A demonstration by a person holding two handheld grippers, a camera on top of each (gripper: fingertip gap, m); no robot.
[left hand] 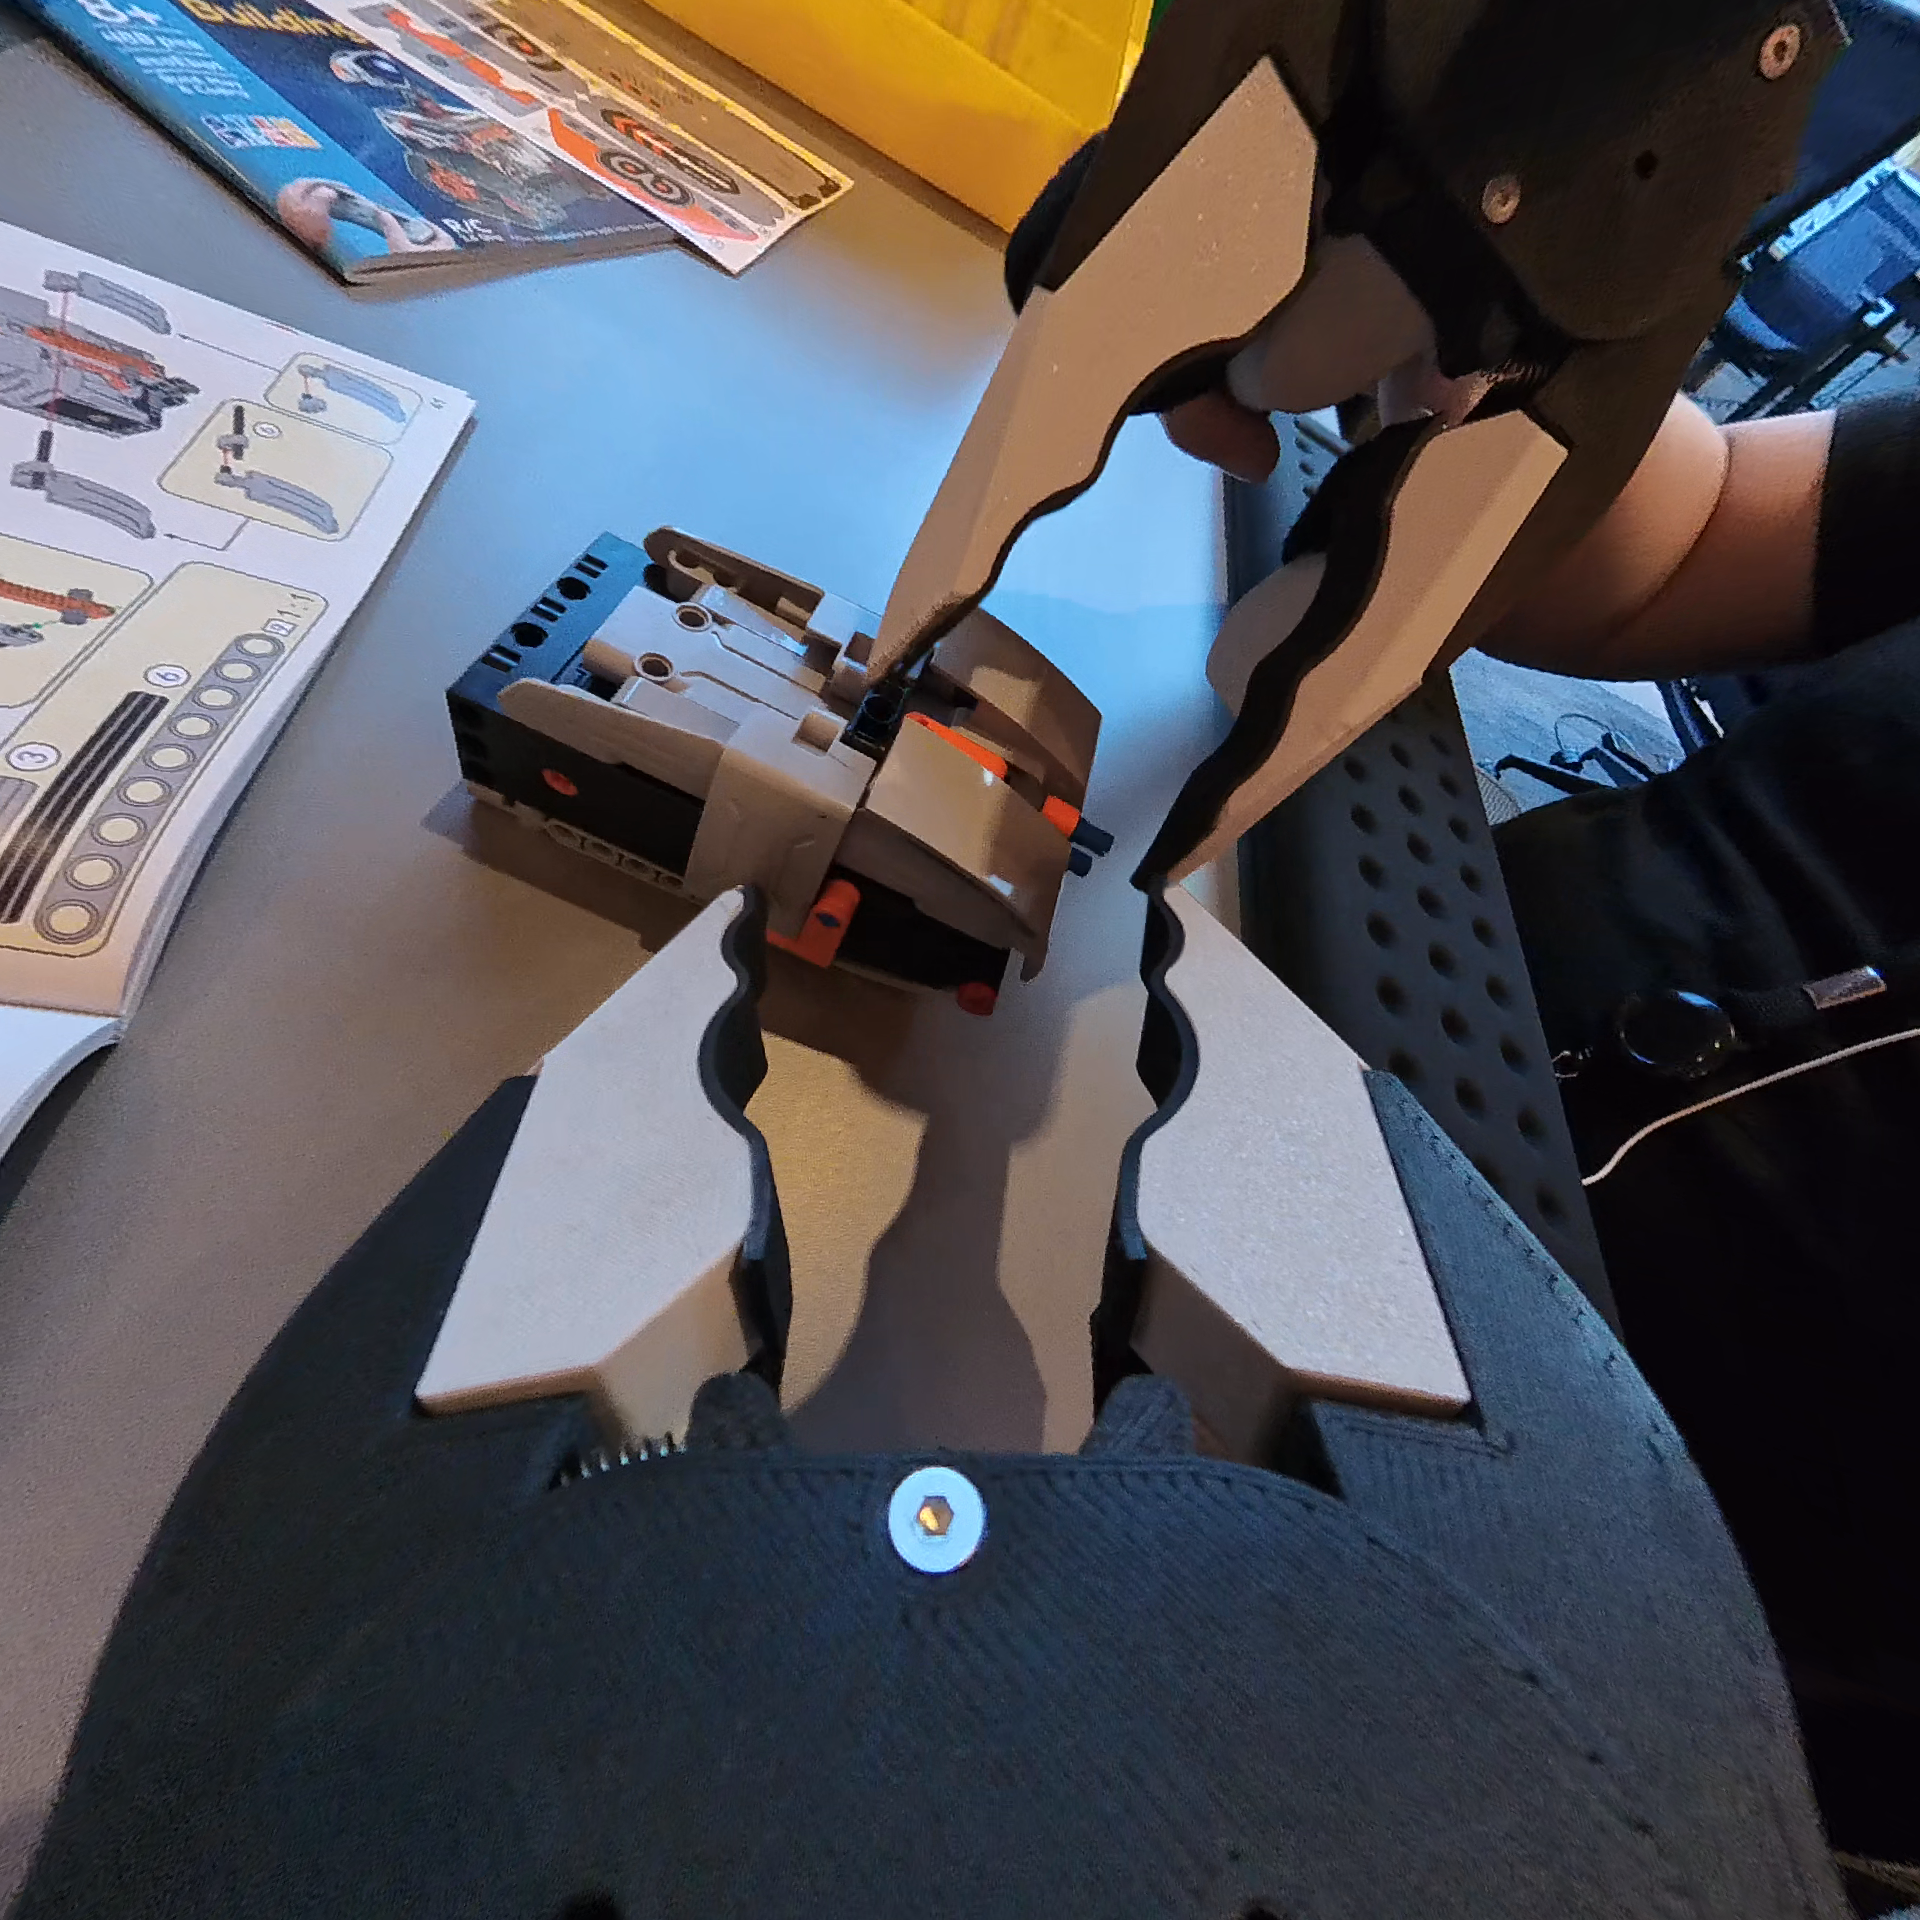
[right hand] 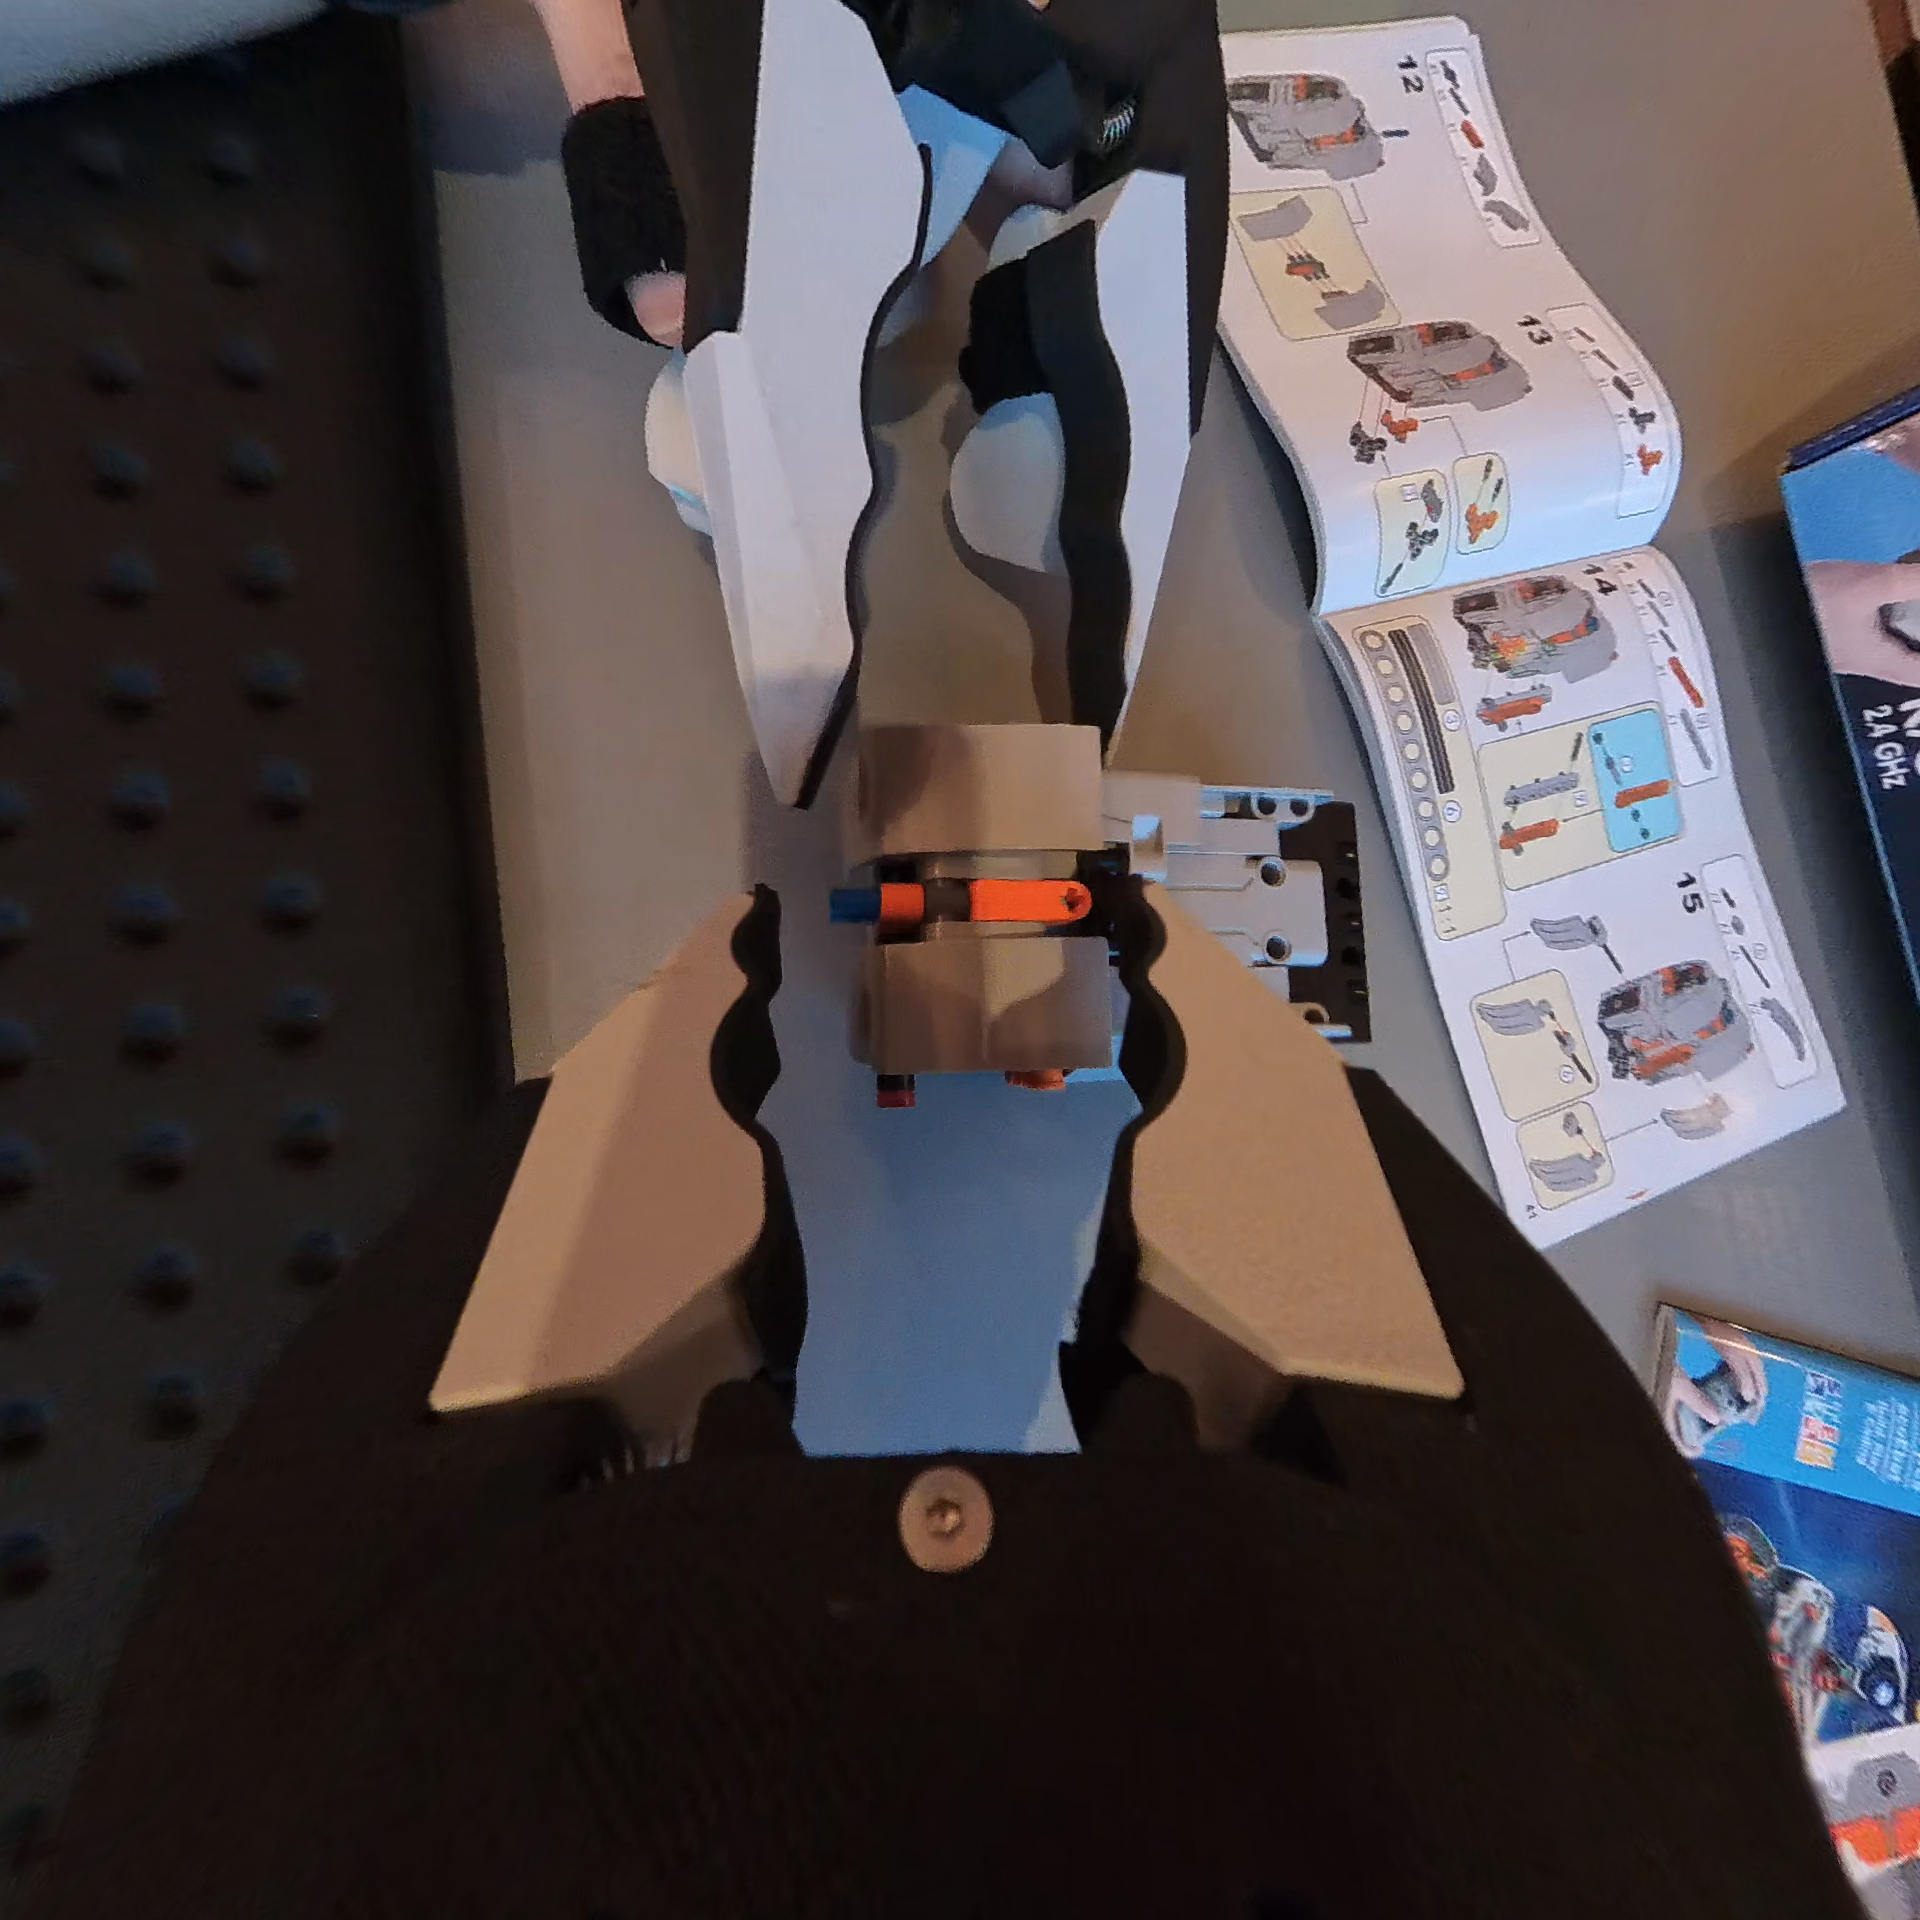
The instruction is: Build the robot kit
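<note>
Instruction booklet (left hand: 156, 582): cut off at the left frame edge. Beyond the booklet, blue box (left hand: 343, 135) and yellow box (left hand: 935, 83) cropped at the top edge. Brick model (right hand: 1039, 914): underside hidden; contact with fingertips indeterminate.

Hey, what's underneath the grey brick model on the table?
The grey brick model rests directly on the grey table, casting a shadow. Orange and red pegs poke out along its lower edge. Whatever is beneath its base is covered by the model itself.
</note>
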